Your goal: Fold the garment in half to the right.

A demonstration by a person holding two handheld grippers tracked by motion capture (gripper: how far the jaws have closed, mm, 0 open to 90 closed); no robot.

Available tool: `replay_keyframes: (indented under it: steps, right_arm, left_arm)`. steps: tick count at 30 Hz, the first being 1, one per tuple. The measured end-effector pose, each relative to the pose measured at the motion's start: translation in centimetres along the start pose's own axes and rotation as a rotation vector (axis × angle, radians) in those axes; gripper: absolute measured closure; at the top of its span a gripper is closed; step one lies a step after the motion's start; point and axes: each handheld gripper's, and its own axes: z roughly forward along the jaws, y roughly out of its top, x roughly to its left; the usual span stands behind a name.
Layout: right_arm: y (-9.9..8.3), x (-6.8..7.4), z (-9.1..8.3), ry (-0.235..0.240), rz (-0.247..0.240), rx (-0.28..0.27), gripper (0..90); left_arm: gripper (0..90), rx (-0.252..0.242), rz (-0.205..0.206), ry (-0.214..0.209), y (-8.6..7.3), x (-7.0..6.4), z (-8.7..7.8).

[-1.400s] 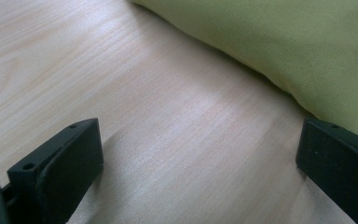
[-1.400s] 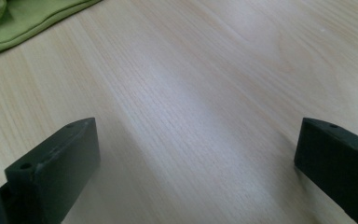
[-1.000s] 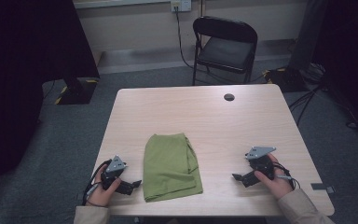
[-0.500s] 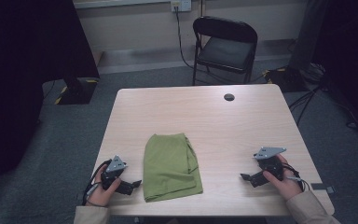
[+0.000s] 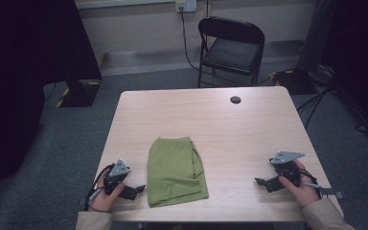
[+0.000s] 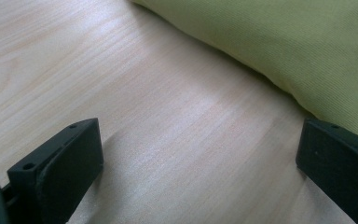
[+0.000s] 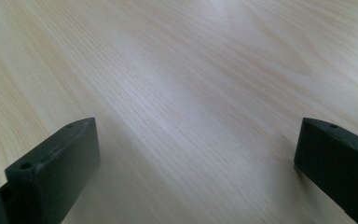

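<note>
A folded green cloth point(image 5: 176, 170) lies flat on the bench point(image 5: 230, 124), toward its near edge at about six o'clock. The left tongs point(image 5: 136, 190) rest just beside the cloth, at its nine o'clock, jaws spread wide with bare wood between them. The right tongs point(image 5: 263, 183) sit well apart at the cloth's three o'clock, jaws likewise wide, holding nothing.

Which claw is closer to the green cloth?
Left. The left claw sits right beside the cloth at its near left corner, jaws open. The right claw is farther off, across bare table.
</note>
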Motion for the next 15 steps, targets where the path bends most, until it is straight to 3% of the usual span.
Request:
replay_keyframes:
  steps: [15]
  right_arm:
    - [-1.6, -1.5, -1.6, -0.039, 0.039, 0.000, 0.0]
  left_arm:
    - [0.0, -0.001, -0.002, 0.001, 0.0, 0.0, 0.0]
